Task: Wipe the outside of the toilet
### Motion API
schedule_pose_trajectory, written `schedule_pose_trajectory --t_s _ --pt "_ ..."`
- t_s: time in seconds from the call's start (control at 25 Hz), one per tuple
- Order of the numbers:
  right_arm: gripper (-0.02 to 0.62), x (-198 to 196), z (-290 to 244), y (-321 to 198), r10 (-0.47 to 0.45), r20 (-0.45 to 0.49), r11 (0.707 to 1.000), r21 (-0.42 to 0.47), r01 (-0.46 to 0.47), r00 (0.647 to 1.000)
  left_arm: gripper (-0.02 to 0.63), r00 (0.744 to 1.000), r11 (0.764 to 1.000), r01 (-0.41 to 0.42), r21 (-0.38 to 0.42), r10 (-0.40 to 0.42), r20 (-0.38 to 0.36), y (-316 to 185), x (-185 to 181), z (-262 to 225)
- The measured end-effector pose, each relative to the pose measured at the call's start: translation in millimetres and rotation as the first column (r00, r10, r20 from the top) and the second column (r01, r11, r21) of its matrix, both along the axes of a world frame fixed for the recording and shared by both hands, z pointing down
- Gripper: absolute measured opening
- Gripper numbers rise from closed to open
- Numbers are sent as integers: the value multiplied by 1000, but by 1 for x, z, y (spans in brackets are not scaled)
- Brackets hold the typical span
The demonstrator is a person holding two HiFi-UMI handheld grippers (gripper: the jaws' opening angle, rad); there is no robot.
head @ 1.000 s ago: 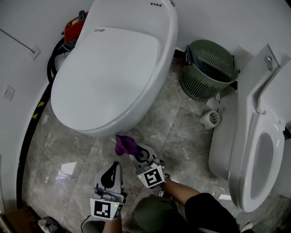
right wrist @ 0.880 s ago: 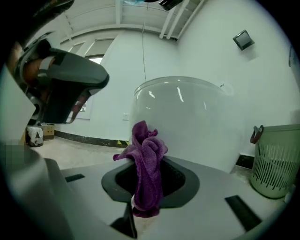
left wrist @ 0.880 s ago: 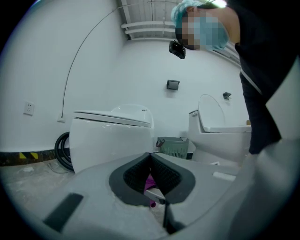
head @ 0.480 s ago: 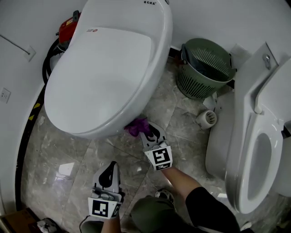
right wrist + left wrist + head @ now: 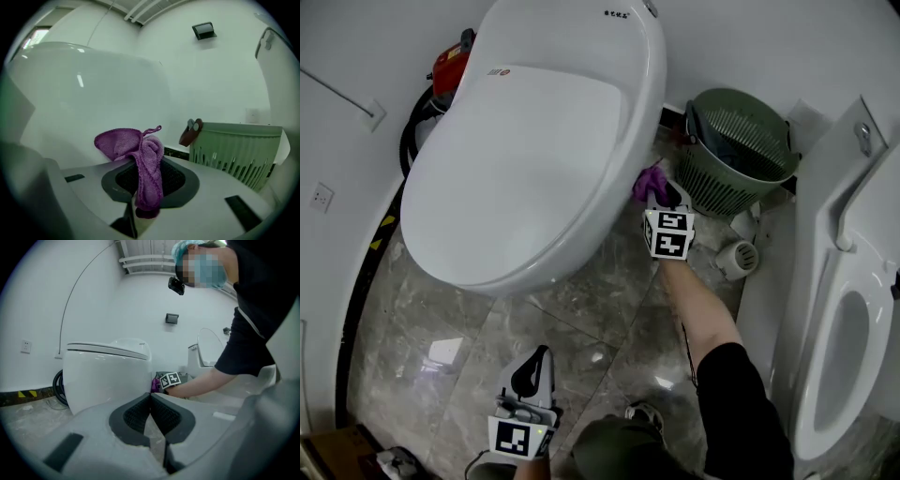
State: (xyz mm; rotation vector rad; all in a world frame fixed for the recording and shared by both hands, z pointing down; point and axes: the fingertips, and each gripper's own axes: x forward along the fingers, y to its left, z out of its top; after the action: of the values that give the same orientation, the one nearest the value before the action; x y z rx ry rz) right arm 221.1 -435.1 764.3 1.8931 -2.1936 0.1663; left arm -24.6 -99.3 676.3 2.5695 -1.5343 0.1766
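Observation:
A white toilet (image 5: pixel 534 141) with its lid down fills the upper left of the head view. My right gripper (image 5: pixel 659 192) is shut on a purple cloth (image 5: pixel 648 180) and holds it against the toilet's right side, near the green bin. The right gripper view has the cloth (image 5: pixel 140 159) bunched between the jaws with the toilet wall (image 5: pixel 84 93) just behind. My left gripper (image 5: pixel 531 372) hangs low over the floor, shut and with nothing in it. Its own view looks at the toilet's front (image 5: pixel 108 376), its closed jaws (image 5: pixel 151 416) below.
A green slatted bin (image 5: pixel 733 145) stands right of the toilet, close to my right gripper. A second white toilet (image 5: pixel 844 309) with its seat up is at the far right. A red object and a black hose (image 5: pixel 441 75) lie behind the toilet at left. The floor (image 5: pixel 441 309) is grey marble tile.
My right gripper has swept the purple cloth from under the toilet's front rim, along its right side, up toward the back by the bin. The left gripper has stayed put.

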Motion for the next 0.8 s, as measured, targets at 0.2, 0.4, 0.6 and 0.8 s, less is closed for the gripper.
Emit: schedule_pose_trajectory --t_s 0.2,0.4,0.6,0.8 --pt "89 28 -3 -35 106 19 990 -93 -104 994 3 999 999 33 -16 -32 22 8 -15 6" --pt "89 26 -5 -19 108 39 993 -61 -106 993 3 998 999 48 -3 -48 35 6 -23 3" --pt "89 2 5 55 -18 50 1000 24 17 999 3 999 999 37 29 -38 7 0 -20 1" --pt "89 -58 30 158 -191 86 981 30 189 978 3 1000 1000 7 12 -7 10 0 -12 9"
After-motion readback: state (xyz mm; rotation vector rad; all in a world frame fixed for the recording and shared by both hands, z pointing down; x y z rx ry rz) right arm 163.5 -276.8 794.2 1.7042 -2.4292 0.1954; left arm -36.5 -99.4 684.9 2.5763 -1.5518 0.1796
